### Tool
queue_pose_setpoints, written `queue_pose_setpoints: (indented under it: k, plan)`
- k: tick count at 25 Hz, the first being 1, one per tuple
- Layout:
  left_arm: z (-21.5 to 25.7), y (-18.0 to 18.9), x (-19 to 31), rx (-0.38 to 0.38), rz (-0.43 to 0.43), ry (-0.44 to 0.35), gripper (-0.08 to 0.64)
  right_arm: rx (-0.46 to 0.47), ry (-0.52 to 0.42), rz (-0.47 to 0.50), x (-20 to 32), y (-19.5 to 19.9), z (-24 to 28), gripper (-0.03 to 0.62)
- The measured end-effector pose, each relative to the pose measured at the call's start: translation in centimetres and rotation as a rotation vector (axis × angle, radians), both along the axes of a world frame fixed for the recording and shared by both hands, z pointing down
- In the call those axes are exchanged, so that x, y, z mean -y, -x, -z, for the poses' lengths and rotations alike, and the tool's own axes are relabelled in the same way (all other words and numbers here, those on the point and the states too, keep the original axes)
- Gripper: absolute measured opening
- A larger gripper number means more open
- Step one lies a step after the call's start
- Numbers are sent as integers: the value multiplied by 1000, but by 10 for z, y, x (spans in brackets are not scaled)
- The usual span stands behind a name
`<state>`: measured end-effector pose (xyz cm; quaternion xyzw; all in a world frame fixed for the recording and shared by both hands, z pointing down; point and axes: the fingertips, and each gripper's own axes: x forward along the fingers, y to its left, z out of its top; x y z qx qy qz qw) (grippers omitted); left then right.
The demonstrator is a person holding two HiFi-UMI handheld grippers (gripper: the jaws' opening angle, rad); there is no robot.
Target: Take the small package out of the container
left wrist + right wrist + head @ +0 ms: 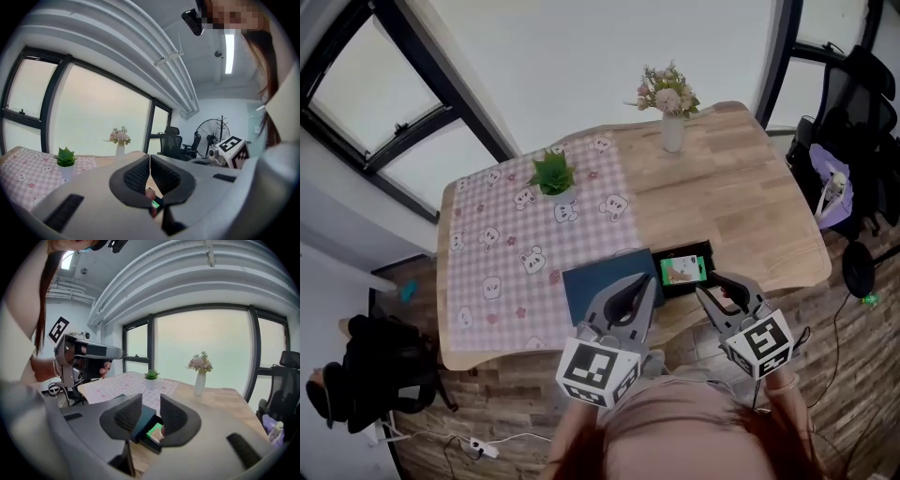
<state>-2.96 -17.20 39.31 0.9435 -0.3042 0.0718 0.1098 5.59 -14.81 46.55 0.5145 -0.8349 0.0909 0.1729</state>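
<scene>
The left gripper [637, 289] hovers above a dark blue flat rectangular lid or box [591, 281], its jaws pressed together on nothing. Just right of that sits the shallow black rectangular container [680, 251], near the front edge of the light wooden table [741, 187]. In it lies the small package [683, 270] — a flat, bright green packet with a pale printed patch, probably light and slippery. The right gripper [724, 284] stands just beside the container, jaws parted and empty. It would likely do best to open wider, tip down and pinch the packet across its narrow sides — clear of the black walls.
</scene>
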Motion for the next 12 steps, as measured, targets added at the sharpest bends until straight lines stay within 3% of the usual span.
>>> queue_pose_setpoints:
  k: [12]
  plan:
    - [-8,0,34,-3,-53,30,11,-89,93,77,33,13,-33,157]
